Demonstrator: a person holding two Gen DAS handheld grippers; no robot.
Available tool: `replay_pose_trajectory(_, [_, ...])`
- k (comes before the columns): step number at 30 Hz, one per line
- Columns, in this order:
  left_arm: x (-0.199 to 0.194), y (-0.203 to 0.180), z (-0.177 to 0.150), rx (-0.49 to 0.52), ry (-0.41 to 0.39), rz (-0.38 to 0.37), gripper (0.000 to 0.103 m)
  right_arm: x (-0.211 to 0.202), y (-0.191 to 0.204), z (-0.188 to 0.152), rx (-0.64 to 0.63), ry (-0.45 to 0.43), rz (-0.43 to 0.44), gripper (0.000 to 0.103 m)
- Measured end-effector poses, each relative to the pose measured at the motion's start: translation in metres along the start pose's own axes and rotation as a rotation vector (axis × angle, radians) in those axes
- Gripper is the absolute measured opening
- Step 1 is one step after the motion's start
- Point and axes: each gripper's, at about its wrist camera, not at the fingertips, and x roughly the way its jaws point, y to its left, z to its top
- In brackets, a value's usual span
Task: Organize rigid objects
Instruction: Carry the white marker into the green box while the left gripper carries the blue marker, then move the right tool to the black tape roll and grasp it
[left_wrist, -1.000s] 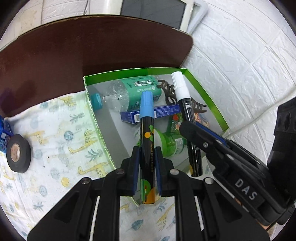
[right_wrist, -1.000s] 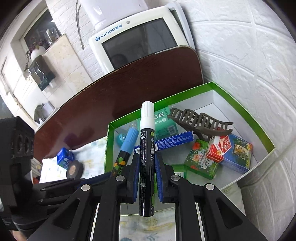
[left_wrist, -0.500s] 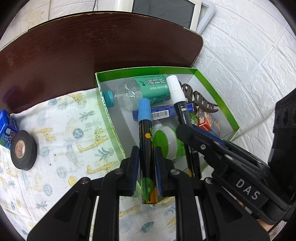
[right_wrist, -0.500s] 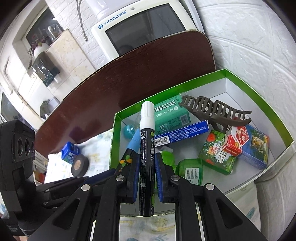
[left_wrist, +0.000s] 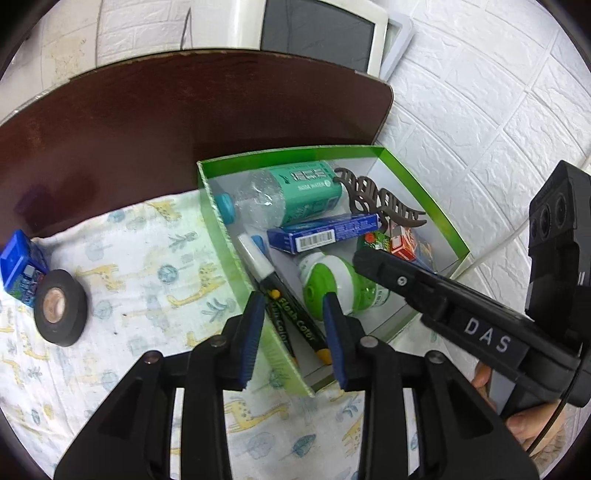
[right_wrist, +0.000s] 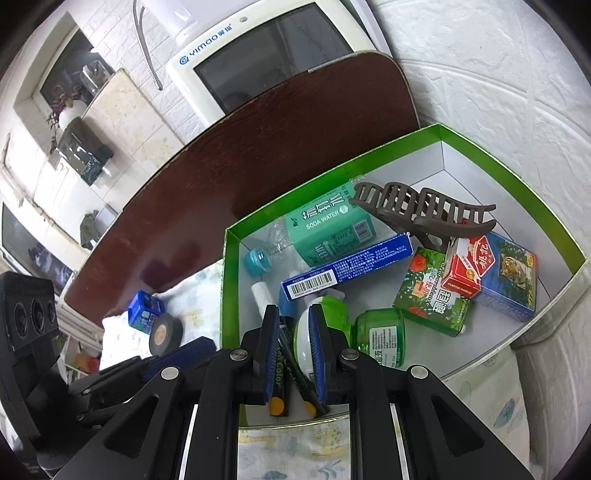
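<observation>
A green-rimmed box (left_wrist: 439, 225) (right_wrist: 332, 173) holds a soda water bottle (left_wrist: 295, 192) (right_wrist: 325, 225), a brown hair claw (left_wrist: 380, 203) (right_wrist: 421, 206), a blue carton (left_wrist: 325, 232) (right_wrist: 347, 269), a green jar (left_wrist: 332, 280) (right_wrist: 380, 336) and small printed boxes (right_wrist: 491, 273). Two black markers, white-capped (left_wrist: 273, 284) (right_wrist: 262, 295) and blue-capped (left_wrist: 295, 325) (right_wrist: 288, 299), lie along the box's left wall. My left gripper (left_wrist: 293, 325) is open above them. My right gripper (right_wrist: 293, 350) is open over the same markers and shows in the left wrist view (left_wrist: 443, 299).
A black tape roll (left_wrist: 61, 306) (right_wrist: 166, 332) and a small blue box (left_wrist: 20, 266) (right_wrist: 144, 310) lie on the giraffe-print cloth (left_wrist: 147, 258) left of the box. A dark brown table (left_wrist: 184, 110) and a white monitor (right_wrist: 266, 59) stand behind. A white brick wall (left_wrist: 480, 92) is on the right.
Both grippers have opened and let go of their markers. The two markers now lie in the box along its left wall. Both grippers have drawn back a little.
</observation>
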Motion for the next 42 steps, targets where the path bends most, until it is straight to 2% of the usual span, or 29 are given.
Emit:
replay_pose_trajectory(3, [-0.013, 0.013, -0.003, 0.004, -0.027, 0.032, 0.036, -0.004, 0.012, 0.001, -0.024, -0.015, 0.003, 0.017])
replay_pose_trajectory(5, [-0.023, 0.026, -0.007, 0.008, -0.048, 0.081, 0.039, -0.006, 0.024, 0.0, -0.051, -0.019, 0.02, 0.017])
replay_pose_trajectory(9, [-0.044, 0.069, -0.016, -0.051, -0.088, 0.172, 0.045, -0.001, 0.058, -0.005, -0.126, -0.003, 0.071, 0.017])
replay_pose_trajectory(14, [-0.062, 0.13, -0.032, -0.153, -0.099, 0.283, 0.047, 0.029, 0.11, -0.019, -0.228, 0.075, 0.111, 0.017])
replay_pose_trajectory(20, [-0.07, 0.188, -0.054, -0.279, -0.094, 0.307, 0.045, 0.082, 0.151, -0.039, -0.261, 0.195, 0.129, 0.018])
replay_pose_trajectory(22, [-0.068, 0.204, -0.057, -0.314, -0.08, 0.289, 0.045, 0.1, 0.158, -0.043, -0.245, 0.235, 0.131, 0.019])
replay_pose_trajectory(24, [-0.065, 0.215, -0.058, -0.335, -0.06, 0.261, 0.04, 0.119, 0.164, -0.044, -0.219, 0.275, 0.121, 0.019])
replay_pose_trajectory(29, [-0.057, 0.232, -0.053, -0.34, -0.045, 0.219, 0.04, 0.158, 0.164, -0.045, -0.101, 0.357, 0.112, 0.021])
replay_pose_trajectory(33, [-0.048, 0.239, -0.045, -0.331, -0.04, 0.182, 0.04, 0.172, 0.165, -0.04, -0.062, 0.361, 0.105, 0.029])
replay_pose_trajectory(42, [-0.021, 0.245, -0.035, -0.318, -0.01, 0.125, 0.041, 0.192, 0.17, -0.039, -0.07, 0.388, 0.098, 0.03])
